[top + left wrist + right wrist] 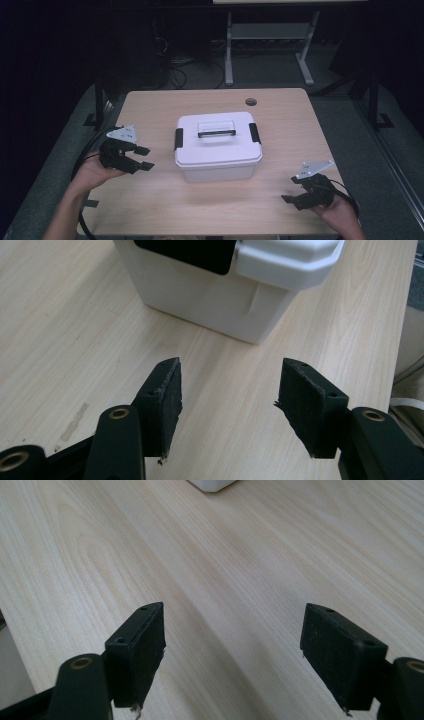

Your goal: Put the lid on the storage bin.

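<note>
A white lidded storage box [218, 146] stands near the middle of the light wooden worktop [150, 200], its lid shut, with a clear handle lying flat on top and a black latch [178, 138] at each short end. The left gripper [142, 157] hovers just beside the box's left end, its jaws spread apart with nothing between them; in the left gripper view the box's lower corner [220, 295] and one black latch [190, 252] lie ahead of the open gap, and the pads touch neither. The right gripper [289, 189] is held over the worktop's near right corner, well apart from the box, its jaws likewise open and empty, with bare wood grain [225, 580] between them in the right gripper view.
</note>
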A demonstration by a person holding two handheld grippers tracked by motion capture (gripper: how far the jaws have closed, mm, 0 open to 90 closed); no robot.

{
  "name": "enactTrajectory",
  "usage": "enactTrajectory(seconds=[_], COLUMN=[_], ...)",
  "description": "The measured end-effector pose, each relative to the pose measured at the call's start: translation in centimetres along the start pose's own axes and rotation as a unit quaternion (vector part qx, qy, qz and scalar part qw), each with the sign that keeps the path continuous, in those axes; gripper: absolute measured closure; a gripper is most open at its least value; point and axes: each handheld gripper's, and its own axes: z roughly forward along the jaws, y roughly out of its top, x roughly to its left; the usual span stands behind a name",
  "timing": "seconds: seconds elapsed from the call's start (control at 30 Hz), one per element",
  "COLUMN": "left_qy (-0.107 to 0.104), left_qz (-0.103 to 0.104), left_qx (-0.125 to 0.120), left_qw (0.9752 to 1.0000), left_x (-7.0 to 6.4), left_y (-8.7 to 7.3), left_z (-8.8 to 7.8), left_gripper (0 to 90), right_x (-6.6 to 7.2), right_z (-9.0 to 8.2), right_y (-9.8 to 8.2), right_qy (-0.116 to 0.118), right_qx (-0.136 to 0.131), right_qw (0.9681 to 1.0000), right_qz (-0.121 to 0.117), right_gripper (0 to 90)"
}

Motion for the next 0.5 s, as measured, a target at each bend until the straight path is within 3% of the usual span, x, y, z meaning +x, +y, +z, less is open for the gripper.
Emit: enactTrajectory(seconds=[0.5], left_qy=[0.009], left_qz=[-0.017], left_qx=[0.0], left_qw=[0.9998], left_x=[0.0], left_y=[-2.3], left_z=[0.3], left_gripper=[40.7], right_x=[0.0], right_z=[0.2], right_y=[0.0], right_qy=[0.002], right_qx=[0.004], right_qw=[1.0], right_qz=[0.0], right_gripper=[25.3])
